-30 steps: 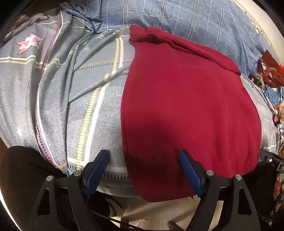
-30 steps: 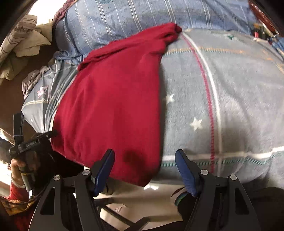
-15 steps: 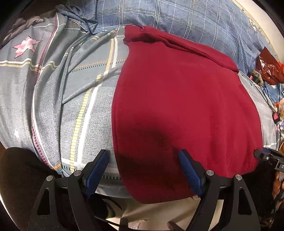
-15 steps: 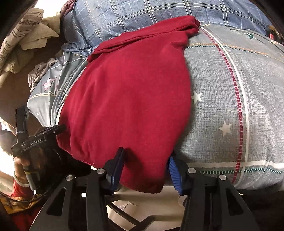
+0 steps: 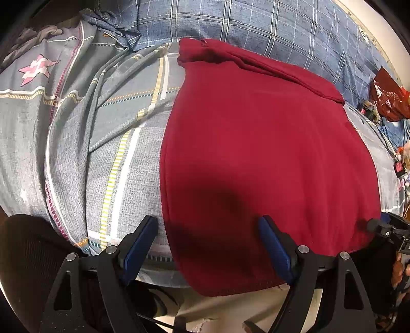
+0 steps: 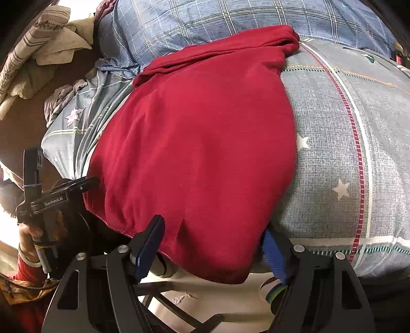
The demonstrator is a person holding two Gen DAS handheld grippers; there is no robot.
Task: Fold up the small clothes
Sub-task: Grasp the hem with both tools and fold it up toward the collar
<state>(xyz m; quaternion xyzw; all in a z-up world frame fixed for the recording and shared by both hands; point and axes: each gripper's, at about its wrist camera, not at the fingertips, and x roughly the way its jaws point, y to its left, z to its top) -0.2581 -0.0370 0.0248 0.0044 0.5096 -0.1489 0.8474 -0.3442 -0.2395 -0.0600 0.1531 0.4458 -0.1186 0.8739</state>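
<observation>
A dark red garment [image 5: 256, 153] lies spread flat on the grey patterned bedspread [image 5: 115, 143], its near hem hanging over the bed's front edge. My left gripper [image 5: 207, 246] is open, its jaws standing either side of the garment's near left corner. In the right wrist view the red garment [image 6: 200, 143] fills the middle. My right gripper [image 6: 215, 246] is open with its jaws around the near right corner of the hem. The left gripper also shows there at the far left [image 6: 61, 189], held by a hand.
A blue checked pillow or quilt [image 5: 243, 23] lies at the back of the bed. Crumpled cloths [image 6: 38, 46] are piled at the far left. A red bag and small items [image 5: 389, 100] sit at the right. Pale floor [image 6: 217, 302] shows below the bed edge.
My right gripper has moved left and forward onto the garment's near right corner, its jaws narrowing then opening a little. My left gripper has edged right, closer to the near left corner.
</observation>
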